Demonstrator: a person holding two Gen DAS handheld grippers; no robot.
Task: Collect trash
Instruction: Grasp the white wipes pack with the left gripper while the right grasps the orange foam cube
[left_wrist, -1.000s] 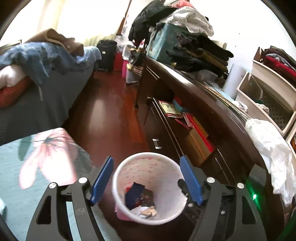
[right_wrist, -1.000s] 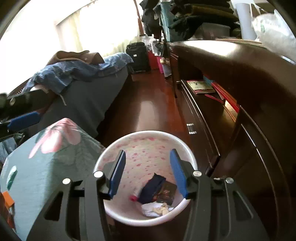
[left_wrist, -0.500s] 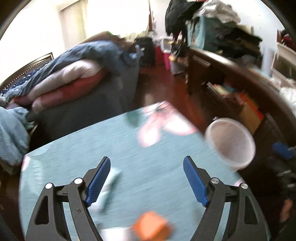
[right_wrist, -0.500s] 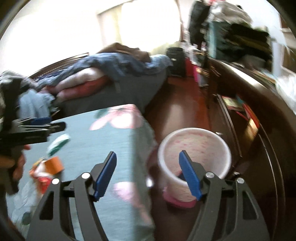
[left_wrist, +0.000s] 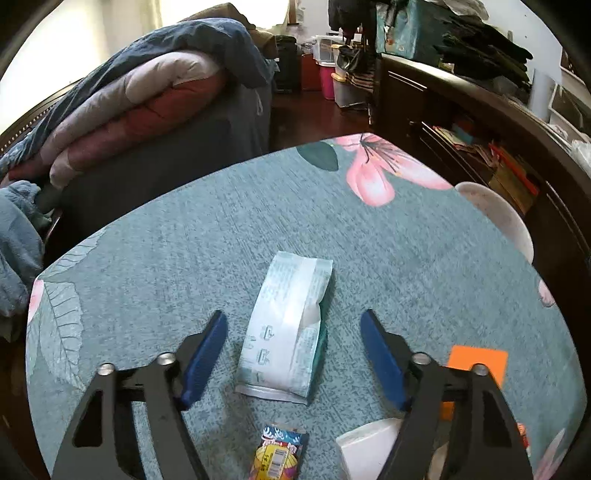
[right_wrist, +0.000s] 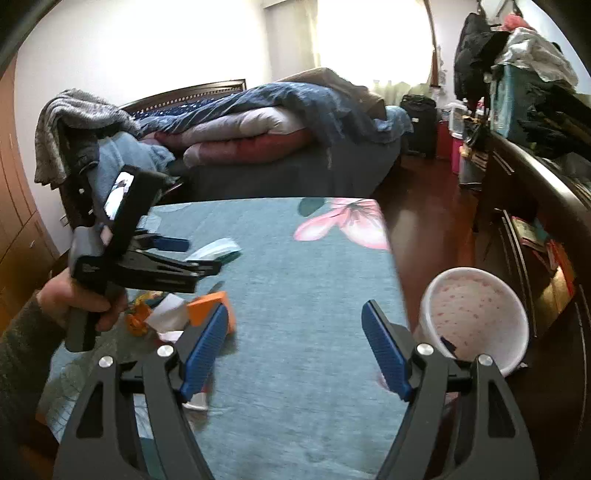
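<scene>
Teal cloth w/ pink flowers covers the table (left_wrist: 184, 236), and both views look across it. Left wrist view: left gripper (left_wrist: 293, 328) hangs over a pale blue-white wrapper (left_wrist: 286, 328) lying flat on the cloth; blue fingers (left_wrist: 205, 354) stand apart on either side of it, not pressing it. Jaws have just been closing a bit, wrapper between them but untouched. Only this view shows a small colourful candy packet (left_wrist: 279, 454) near the bottom edge and a white paper piece (left_wrist: 364, 448) beside it. Orange card (left_wrist: 478, 363) sits just behind the right-hand finger.

Right wrist view: right gripper (right_wrist: 293, 343) is over bare cloth, fingers spread w/ nothing between them, jaws having just been opening. Only here the white pink-speckled bin (right_wrist: 476, 317) shows its inside, w/ a dark scrap at the bottom; it stands off the table's right edge, by the dark dresser (right_wrist: 532, 206). Left view catches just its rim. This view also shows a hand (right_wrist: 74, 302) gripping the left gripper's handle, and orange box (right_wrist: 210, 308) amid the trash pile. Bed (right_wrist: 280, 147) w/ piled blankets behind.
</scene>
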